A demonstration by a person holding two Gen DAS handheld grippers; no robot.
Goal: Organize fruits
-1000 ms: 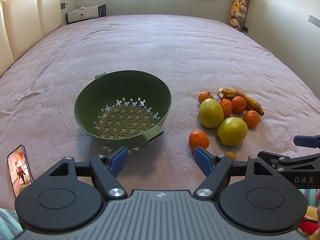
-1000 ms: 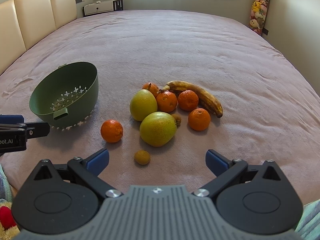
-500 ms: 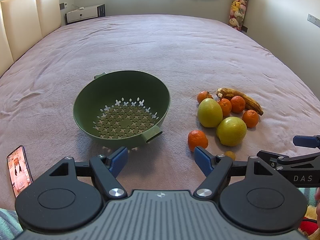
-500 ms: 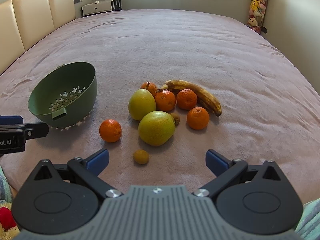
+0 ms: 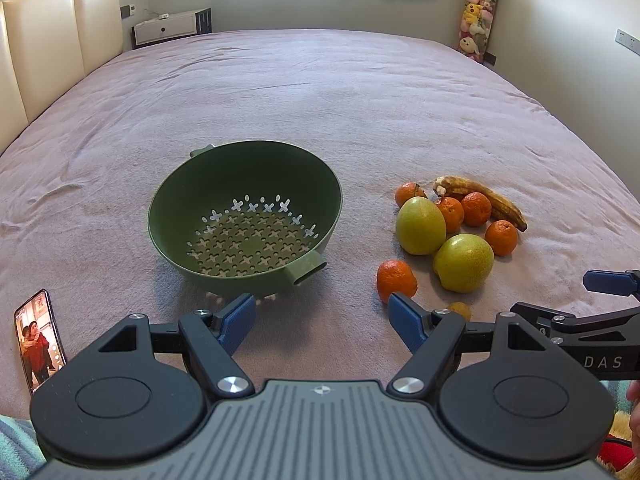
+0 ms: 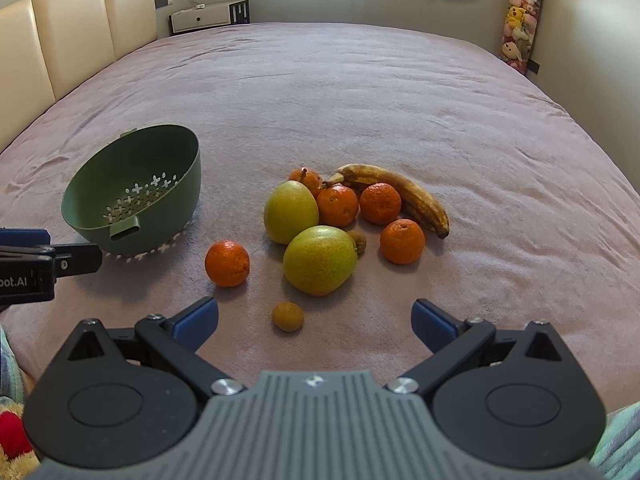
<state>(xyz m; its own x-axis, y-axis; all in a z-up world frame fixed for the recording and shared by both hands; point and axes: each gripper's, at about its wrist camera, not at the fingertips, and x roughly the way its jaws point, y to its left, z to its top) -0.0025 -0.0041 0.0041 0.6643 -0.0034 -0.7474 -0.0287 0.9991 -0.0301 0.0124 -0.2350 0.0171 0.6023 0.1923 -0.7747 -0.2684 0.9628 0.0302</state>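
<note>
An empty green colander [image 5: 244, 216] [image 6: 132, 194] sits tilted on the pink bed cover [image 5: 320, 100]. Right of it lies a cluster of fruit: two yellow-green pears [image 6: 320, 260] [image 6: 291, 211], several tangerines [image 6: 227, 263], a browned banana [image 6: 400, 192] and a small brown fruit [image 6: 287, 316] nearest me. My left gripper [image 5: 322, 318] stands open just in front of the colander, holding nothing. My right gripper [image 6: 314, 318] is open too, low over the cover, with the small brown fruit lying just beyond the gap between its fingers.
A phone [image 5: 38, 340] with a lit screen lies at the near left of the bed. A cream headboard [image 5: 52, 48] runs along the left, a white cabinet [image 5: 172, 30] stands at the back, and soft toys [image 5: 476, 16] hang at the far right wall.
Both grippers have crept slightly forward and stay open. The fruit and colander have not moved.
</note>
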